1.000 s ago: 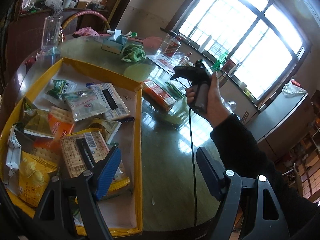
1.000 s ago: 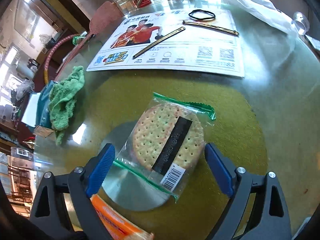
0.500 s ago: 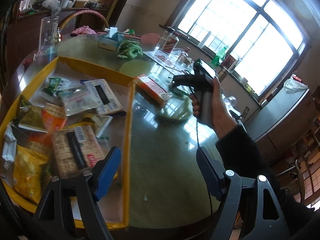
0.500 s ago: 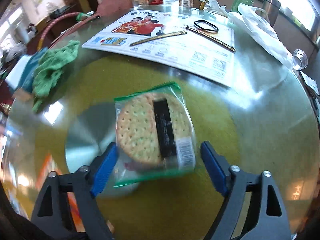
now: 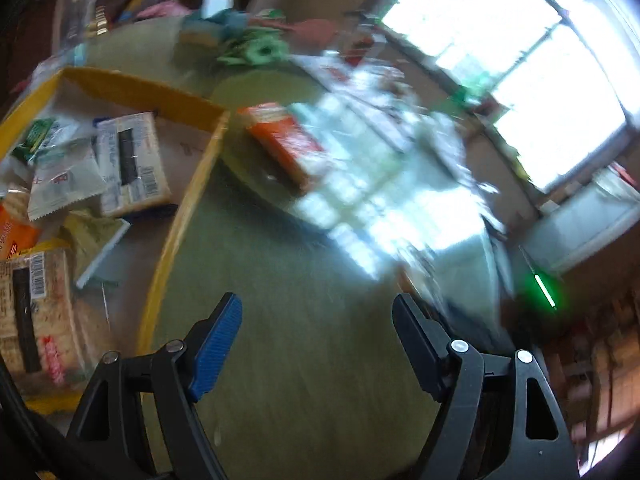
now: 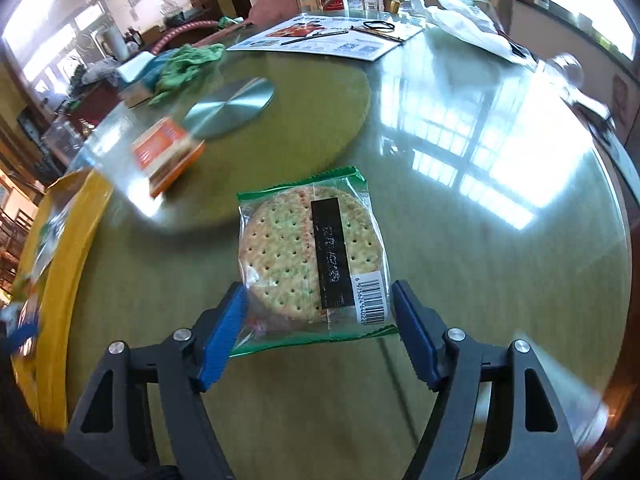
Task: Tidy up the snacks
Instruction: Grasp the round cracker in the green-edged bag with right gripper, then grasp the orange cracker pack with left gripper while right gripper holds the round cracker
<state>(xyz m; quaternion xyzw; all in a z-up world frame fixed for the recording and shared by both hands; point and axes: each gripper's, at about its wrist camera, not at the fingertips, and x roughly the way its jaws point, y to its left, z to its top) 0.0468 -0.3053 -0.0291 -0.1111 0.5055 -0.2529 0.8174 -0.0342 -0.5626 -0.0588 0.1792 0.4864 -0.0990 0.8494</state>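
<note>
**A:** What has my right gripper (image 6: 318, 312) got?

**B:** A cracker pack (image 6: 314, 254), clear wrap with green edges, black strip and barcode up. It sits between the blue pads (image 6: 224, 334). The jaws have just been closing in, and both pads meet the wrap at its near corners, so I read it as held, though lightly. The far end of the pack sticks out forward past the fingertips, over the glass table (image 6: 460, 240).

**A:** And my left gripper (image 5: 318, 340)?

**B:** Spread wide, nothing between the jaws. Only bare tabletop shows under it. That view is badly smeared, so fine detail is lost.

**A:** Where is the tray?

**B:** The yellow tray (image 5: 160, 288) lies to the left in both views. From the left wrist I see packets in it: a white pack (image 5: 130, 164) with a black strip, a pale sachet (image 5: 60, 184) overlapping it, and a cracker block (image 5: 32, 312) near the front. Its yellow rim (image 6: 60, 280) shows at the left edge of the right view too, well apart from the pack I hold.

**A:** Anything still loose on the table?

**B:** An orange box (image 6: 168, 154) near the tray's far corner, beside a metal disc (image 6: 232, 108). A green cloth (image 6: 186, 66) and a leaflet (image 6: 332, 38) lie farther back.
</note>
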